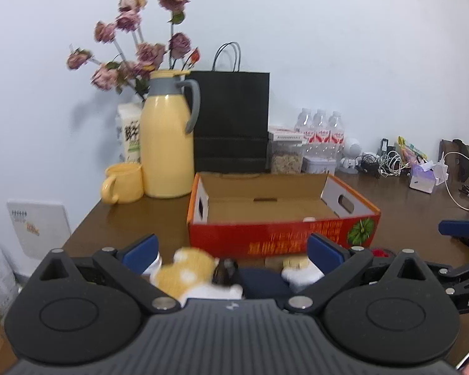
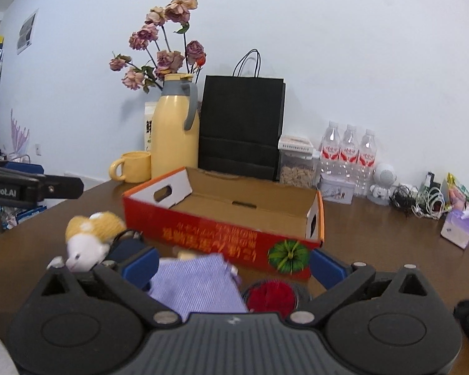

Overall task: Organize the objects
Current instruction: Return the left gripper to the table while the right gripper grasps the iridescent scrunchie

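An open red cardboard box stands empty on the brown table. My left gripper is open over a yellow-and-white plush toy, with a dark blue item beside it. My right gripper is open over a purple striped pouch and a round red item in front of the box. The plush toy lies to its left. The left gripper's arm shows at the far left of the right wrist view.
A yellow thermos jug, yellow mug, black paper bag, dried roses, water bottles, a snack jar, cables and a tissue pack line the back and right of the table.
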A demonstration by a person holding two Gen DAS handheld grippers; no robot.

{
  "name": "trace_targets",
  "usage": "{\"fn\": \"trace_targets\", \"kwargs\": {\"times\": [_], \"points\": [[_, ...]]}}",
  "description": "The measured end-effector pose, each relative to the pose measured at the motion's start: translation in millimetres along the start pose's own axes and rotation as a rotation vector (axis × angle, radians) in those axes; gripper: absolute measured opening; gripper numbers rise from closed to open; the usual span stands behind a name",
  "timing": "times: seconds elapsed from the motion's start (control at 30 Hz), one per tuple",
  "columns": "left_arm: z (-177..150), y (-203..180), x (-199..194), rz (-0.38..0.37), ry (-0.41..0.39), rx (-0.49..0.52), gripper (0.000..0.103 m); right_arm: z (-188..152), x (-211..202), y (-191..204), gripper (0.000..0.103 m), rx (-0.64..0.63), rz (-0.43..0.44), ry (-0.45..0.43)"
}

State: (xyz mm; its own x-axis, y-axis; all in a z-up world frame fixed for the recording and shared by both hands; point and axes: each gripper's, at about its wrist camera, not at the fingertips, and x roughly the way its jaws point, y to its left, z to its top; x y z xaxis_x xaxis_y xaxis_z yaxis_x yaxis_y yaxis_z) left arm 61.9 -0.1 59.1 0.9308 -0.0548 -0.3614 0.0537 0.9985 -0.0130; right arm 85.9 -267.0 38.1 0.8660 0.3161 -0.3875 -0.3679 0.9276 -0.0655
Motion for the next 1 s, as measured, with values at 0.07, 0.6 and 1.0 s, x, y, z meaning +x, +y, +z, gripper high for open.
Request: {"fn": "trace_targets", "kwargs": {"times": [0.07,0.6,1.0], "points": [[-10.9,2.6,-8.0,0.010,0.011,-0.009,0.103,-11.3,-9.7,5.2,0.103,0.004,0.001,0.009],[-76.1,24.9,-36.0,0.049,0.175,-0.048,0.103,-66.0,-39.2,44.2,0.103,0.031,0.069,0.120],[-79.2,35.2,-33.4,0.064,0.192,-0.081,0.103,-62.4,-15.4,68.2,0.101,-0.017,0.135,0.151]]}}
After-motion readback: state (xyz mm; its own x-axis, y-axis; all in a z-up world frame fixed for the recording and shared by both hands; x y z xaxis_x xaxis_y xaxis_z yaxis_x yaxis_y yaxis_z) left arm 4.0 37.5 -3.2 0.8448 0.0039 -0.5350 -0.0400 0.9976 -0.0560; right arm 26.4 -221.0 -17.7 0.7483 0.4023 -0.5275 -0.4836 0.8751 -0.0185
